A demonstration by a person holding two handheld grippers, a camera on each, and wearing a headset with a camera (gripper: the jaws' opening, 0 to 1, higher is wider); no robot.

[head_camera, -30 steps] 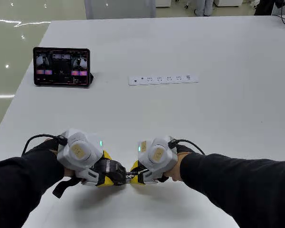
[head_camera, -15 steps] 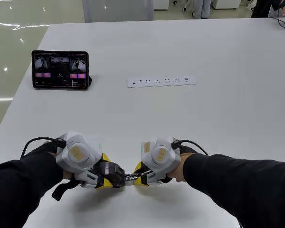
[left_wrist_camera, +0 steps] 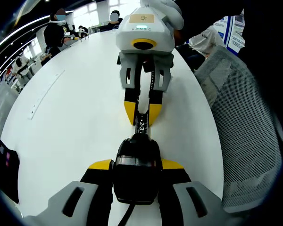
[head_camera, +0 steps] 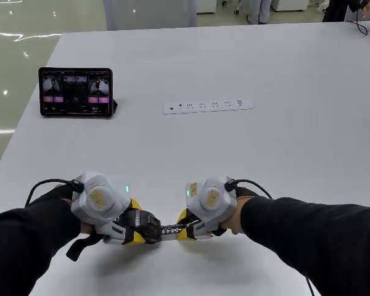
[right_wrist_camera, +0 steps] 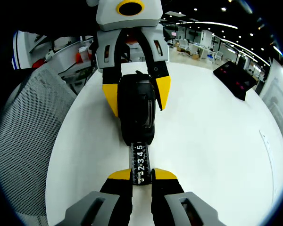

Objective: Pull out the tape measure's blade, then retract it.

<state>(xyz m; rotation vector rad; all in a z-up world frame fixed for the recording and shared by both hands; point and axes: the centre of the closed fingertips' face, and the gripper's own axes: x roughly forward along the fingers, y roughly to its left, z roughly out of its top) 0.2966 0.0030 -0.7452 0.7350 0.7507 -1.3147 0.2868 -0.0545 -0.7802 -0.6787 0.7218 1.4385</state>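
The black tape measure [head_camera: 142, 226] rests low over the white table near its front edge, its case held in my left gripper [head_camera: 133, 229]. In the left gripper view the case [left_wrist_camera: 137, 165] sits between yellow-tipped jaws, my left gripper [left_wrist_camera: 137, 165] shut on it. A short length of blade [head_camera: 171, 230] with black numbers runs out to my right gripper [head_camera: 184, 230]. The right gripper view shows the blade [right_wrist_camera: 140, 162] coming from the case [right_wrist_camera: 137, 113], and my right gripper [right_wrist_camera: 141, 176] shut on the blade's end. The right gripper [left_wrist_camera: 141, 112] faces me in the left gripper view.
A tablet [head_camera: 76, 92] with a lit screen stands at the back left of the table [head_camera: 283, 123]. A white power strip [head_camera: 206, 106] lies near the middle. Mesh chairs [left_wrist_camera: 236, 117] stand beside the table. People sit far off [left_wrist_camera: 56, 28].
The two grippers have drawn apart sideways, and more of the blade now shows between the case and the right gripper. The head camera has shifted slightly.
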